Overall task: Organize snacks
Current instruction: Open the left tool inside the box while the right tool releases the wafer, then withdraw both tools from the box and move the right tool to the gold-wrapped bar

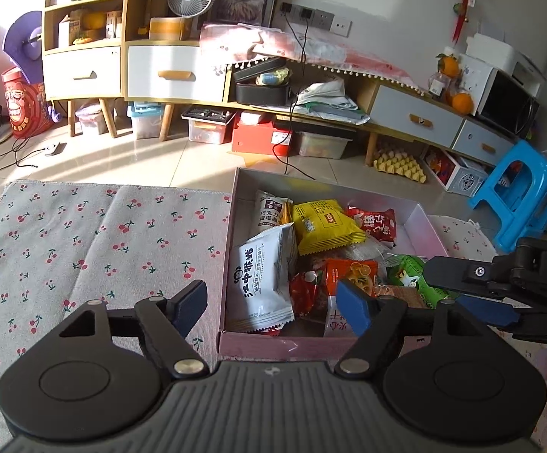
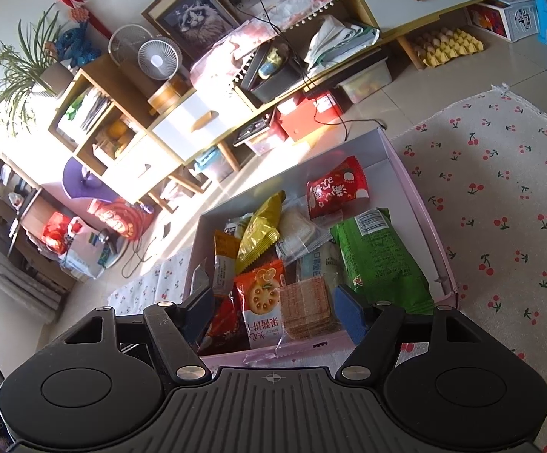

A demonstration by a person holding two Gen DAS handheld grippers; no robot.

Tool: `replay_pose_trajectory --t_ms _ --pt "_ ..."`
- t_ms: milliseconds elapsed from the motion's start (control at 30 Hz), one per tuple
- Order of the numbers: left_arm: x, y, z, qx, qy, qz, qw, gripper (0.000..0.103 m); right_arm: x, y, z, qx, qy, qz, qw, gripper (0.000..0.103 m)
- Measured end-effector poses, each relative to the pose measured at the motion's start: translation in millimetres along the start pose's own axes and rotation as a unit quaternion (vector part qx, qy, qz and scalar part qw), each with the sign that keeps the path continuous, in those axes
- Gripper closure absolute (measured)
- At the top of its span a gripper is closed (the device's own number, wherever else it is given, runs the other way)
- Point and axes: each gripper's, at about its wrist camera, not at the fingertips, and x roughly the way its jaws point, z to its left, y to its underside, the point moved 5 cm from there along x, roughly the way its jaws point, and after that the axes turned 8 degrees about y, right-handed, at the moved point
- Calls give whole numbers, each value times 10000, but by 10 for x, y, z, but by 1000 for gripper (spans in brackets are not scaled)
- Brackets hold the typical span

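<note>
A pink shallow box (image 1: 232, 226) (image 2: 420, 196) sits on a cherry-print cloth (image 1: 85, 234) and holds several snack packets. They include a white packet (image 1: 264, 283), a yellow packet (image 1: 326, 226) (image 2: 260, 232), a red packet (image 1: 375, 222) (image 2: 335, 187), an orange cracker packet (image 1: 352, 273) (image 2: 264, 302), a green packet (image 1: 413, 275) (image 2: 379, 256) and a clear pack of brown wafers (image 2: 305, 307). My left gripper (image 1: 273, 307) is open and empty over the box's near edge. My right gripper (image 2: 273, 311) is open and empty above the near packets; it also shows in the left wrist view (image 1: 469, 290).
Beyond the box is tiled floor (image 1: 160, 162) and a low wooden cabinet (image 1: 183, 75) with storage bins beneath. A blue plastic stool (image 1: 518, 192) stands at the right. The cloth (image 2: 507, 188) spreads wide on both sides of the box.
</note>
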Motion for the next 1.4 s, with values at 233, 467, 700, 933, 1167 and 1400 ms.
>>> replay_pose_trajectory --t_ms 233,467,700,933,1167,1400 --pt "-237 58 28 43 -28 113 9999 21 -190 54 83 -172 33 87 9998 27" --pt "-390 233 124 -220 -96 346 9991 15 -401 214 178 -384 72 280 9988 25" --pt "-525 424 165 -200 40 460 9987 11 -573 536 221 -739 235 575 9953 21" --pt "-685 556 211 115 -26 470 9988 8 -653 932 255 -1089 367 1062 9877 21" --pt "-791 705 256 305 -15 524 9982 6 -671 1296 207 -1250 571 1495 9792 21" --pt "-774 889 316 321 -20 830 9960 6 -652 1577 192 -1426 771 1784 9705 21"
